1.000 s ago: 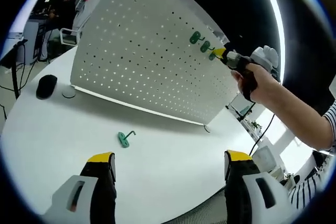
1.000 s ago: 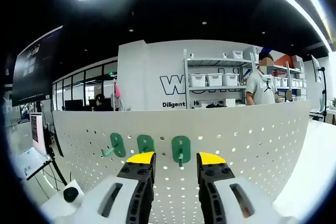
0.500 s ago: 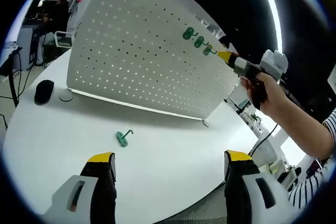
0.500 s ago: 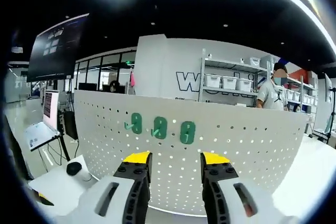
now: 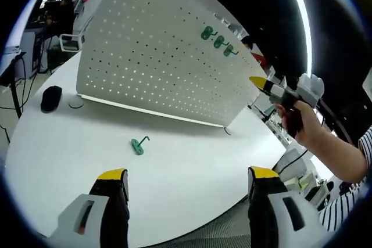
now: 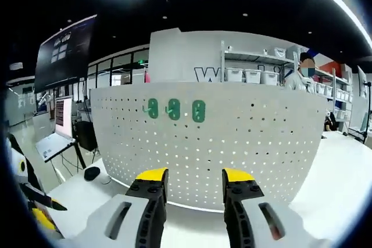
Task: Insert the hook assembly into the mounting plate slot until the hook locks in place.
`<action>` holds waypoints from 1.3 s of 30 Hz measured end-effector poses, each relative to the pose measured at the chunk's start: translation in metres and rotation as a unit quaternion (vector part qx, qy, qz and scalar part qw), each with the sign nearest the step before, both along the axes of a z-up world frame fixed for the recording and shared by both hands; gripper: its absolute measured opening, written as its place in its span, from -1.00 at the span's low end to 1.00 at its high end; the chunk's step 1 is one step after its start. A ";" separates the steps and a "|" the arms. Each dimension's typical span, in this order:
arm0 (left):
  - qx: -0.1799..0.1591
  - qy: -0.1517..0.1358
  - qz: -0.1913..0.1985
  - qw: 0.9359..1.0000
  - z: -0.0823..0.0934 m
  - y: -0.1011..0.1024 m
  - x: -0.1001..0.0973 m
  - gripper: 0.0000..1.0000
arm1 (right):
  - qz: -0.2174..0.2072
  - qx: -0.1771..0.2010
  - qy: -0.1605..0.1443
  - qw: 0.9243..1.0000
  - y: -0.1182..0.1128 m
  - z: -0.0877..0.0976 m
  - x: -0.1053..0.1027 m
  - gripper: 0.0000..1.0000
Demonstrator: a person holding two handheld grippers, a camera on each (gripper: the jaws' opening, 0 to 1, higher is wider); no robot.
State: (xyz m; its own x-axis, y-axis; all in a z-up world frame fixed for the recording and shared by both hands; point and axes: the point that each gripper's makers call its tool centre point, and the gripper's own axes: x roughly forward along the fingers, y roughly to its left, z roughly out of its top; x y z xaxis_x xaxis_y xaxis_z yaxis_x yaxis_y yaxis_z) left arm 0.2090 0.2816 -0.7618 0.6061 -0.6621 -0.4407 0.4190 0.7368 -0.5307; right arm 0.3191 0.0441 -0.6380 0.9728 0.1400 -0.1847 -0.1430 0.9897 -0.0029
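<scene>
White desk [image 5: 192, 166] surface carries the work, with an open office of shelving and monitors behind it.

Left claw [image 5: 183, 185]: jaws stand apart, nothing between them, hovering low over the desk. Just ahead of it and slightly to its left, one green hook assembly [image 5: 139, 144] lies loose on the desk, not yet mounted. Further ahead stands the perforated mounting plate [image 5: 145, 56], upright on the desk. High on the plate, three green hooks [image 5: 218, 41] sit in a row, seated in its holes. To the right of this claw, a hand holds the right claw [image 5: 260, 83] in the air, short of the plate.

Right claw [image 6: 190, 174]: jaws apart and empty, facing the plate [image 6: 244, 143] squarely, with the three mounted hooks [image 6: 174, 110] above and ahead of it.

Risks, as judged: the loose hook lies flat and is small, so a grasp may slip or pick it up skewed; a skewed hook would miss its slot or fail to lock. Pushing hard could tip or shift the freestanding plate.

Other items: a dark mouse [image 5: 52, 97] and a round pad [image 5: 75, 103] lie far left of the left claw, near the plate's foot, clear of the work. Nothing obstructs the path to the hook.
</scene>
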 end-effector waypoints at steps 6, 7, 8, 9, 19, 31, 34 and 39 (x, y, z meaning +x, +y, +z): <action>0.012 0.008 -0.008 1.000 -0.006 0.000 -0.007 0.72 | 0.039 -0.013 0.029 0.999 0.017 -0.029 -0.028 -0.32; 0.013 0.009 -0.009 1.000 -0.007 0.000 -0.008 0.72 | 0.043 -0.013 0.032 0.998 0.018 -0.033 -0.031 -0.33; 0.014 0.010 -0.009 1.000 -0.008 0.000 -0.009 0.72 | 0.050 -0.017 0.040 0.998 0.020 -0.039 -0.036 -0.33; 0.014 0.011 -0.010 1.000 -0.009 0.000 -0.009 0.72 | 0.054 -0.023 0.048 0.997 0.020 -0.044 -0.039 -0.33; 0.023 0.026 -0.016 0.999 -0.019 -0.002 -0.014 0.71 | 0.078 -0.019 0.094 0.992 0.022 -0.083 -0.075 -0.34; 0.030 0.047 -0.010 0.998 -0.036 0.003 -0.019 0.71 | 0.092 -0.018 0.144 0.985 0.026 -0.122 -0.115 -0.35; 0.029 0.052 -0.009 0.998 -0.038 0.004 -0.018 0.72 | 0.091 -0.020 0.144 0.985 0.027 -0.125 -0.121 -0.38; 0.039 0.059 -0.014 0.997 -0.046 0.004 -0.014 0.71 | 0.093 -0.018 0.156 0.983 0.026 -0.133 -0.126 -0.38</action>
State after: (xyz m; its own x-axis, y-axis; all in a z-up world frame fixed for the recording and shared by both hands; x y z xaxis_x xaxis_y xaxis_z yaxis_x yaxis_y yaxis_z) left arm 0.1947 0.2852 -0.8075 0.5292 -0.6391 -0.5582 0.3775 0.7665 -0.5196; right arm 0.1927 0.0696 -0.7709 0.8260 0.2986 -0.4781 -0.3215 0.9462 0.0356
